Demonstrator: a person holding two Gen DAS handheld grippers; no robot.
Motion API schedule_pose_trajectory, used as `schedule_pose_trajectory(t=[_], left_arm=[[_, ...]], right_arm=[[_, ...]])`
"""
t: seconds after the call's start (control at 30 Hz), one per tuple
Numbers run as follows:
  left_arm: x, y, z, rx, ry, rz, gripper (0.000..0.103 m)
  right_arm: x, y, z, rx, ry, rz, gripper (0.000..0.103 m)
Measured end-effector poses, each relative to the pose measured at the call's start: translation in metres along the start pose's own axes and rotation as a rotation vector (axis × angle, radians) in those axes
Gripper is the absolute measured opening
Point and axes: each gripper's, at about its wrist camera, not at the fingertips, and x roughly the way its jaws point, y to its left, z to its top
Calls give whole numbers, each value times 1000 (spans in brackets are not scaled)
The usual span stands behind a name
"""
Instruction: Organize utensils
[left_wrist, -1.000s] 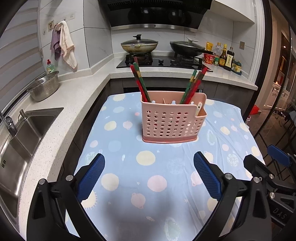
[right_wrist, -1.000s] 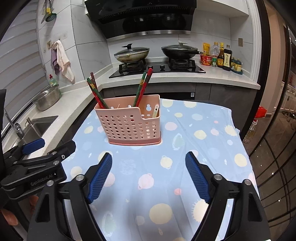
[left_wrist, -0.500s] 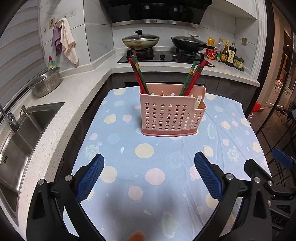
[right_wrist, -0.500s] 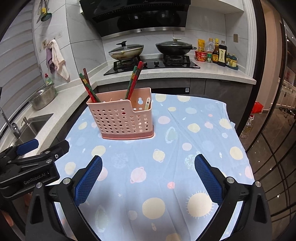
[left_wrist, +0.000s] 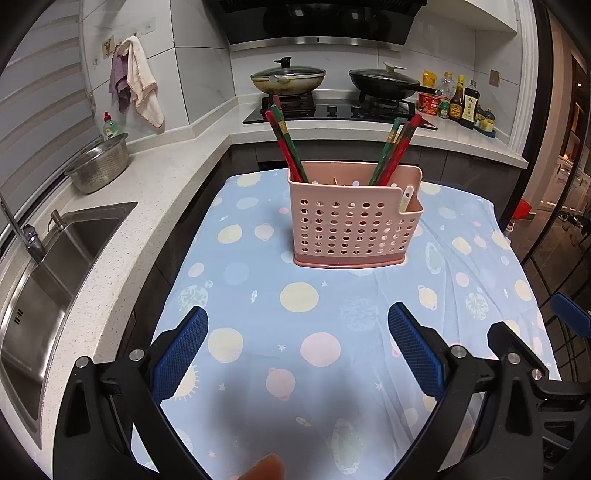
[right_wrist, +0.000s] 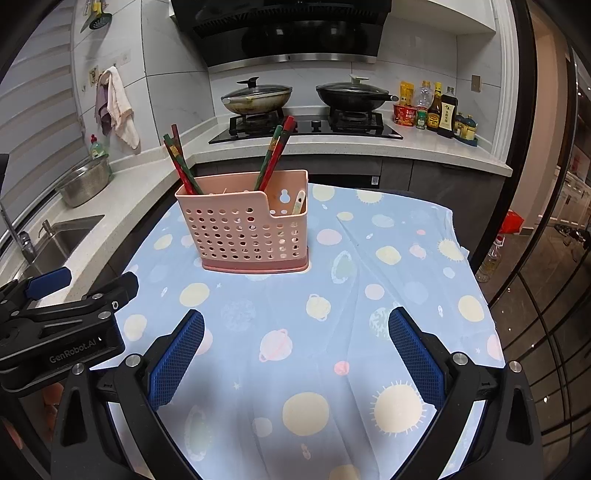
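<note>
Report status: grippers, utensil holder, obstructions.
Left gripper open, right gripper open, both empty. Pink utensil holder upright on tablecloth, chopsticks inside. Nothing in the way.

Two low fisheye views from the near edge of the table, both facing the stove wall.

The left wrist view looks over its own gripper (left_wrist: 297, 343) with the pink utensil basket (left_wrist: 352, 225) centred, sink at left. The right wrist view sits further right, basket (right_wrist: 245, 229) left of centre, left gripper (right_wrist: 59, 295) at its left edge. Both share basket, patterned tablecloth (left_wrist: 314, 314), stove; distances seem similar, though distortion blurs this.
</note>
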Motion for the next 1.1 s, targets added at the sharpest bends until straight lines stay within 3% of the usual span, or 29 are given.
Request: schedule_pose_trajectory(t=[1.1], left_arm=[[25,13,-6,-20,47,40,94]], right_arm=[[19,-4,1,9,43,-16,96]])
